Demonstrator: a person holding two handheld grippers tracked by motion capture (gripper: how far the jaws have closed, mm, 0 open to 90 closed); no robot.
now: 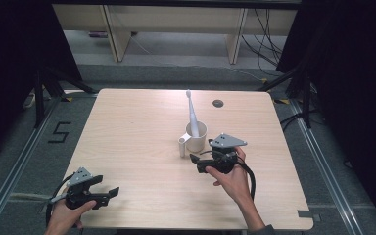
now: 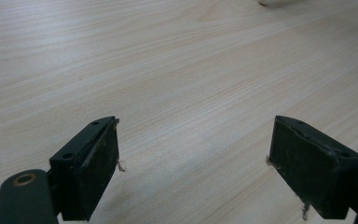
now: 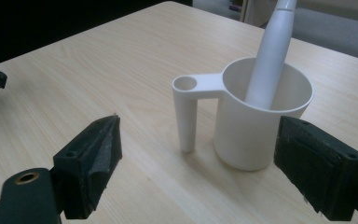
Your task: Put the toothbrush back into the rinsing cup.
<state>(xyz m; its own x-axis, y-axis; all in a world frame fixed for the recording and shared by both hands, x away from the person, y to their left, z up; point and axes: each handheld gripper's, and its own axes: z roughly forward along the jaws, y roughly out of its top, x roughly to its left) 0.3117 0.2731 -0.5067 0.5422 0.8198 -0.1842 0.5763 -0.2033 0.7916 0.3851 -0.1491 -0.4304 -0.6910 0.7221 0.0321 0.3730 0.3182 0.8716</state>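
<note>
Right gripper (image 1: 196, 160) at frame centre, jaws wide and empty, approaching the white cup (image 3: 256, 126) holding a toothbrush (image 3: 270, 56). Next: close on the handle. Left gripper (image 1: 108, 194) idles lower left, open, empty.

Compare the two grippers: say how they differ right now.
The right gripper sits just in front of the white cup holding a toothbrush; the left gripper hangs near the table's front left edge over bare wood. The right gripper faces the cup's handle; the left faces nothing close. Both stand open and empty.
</note>
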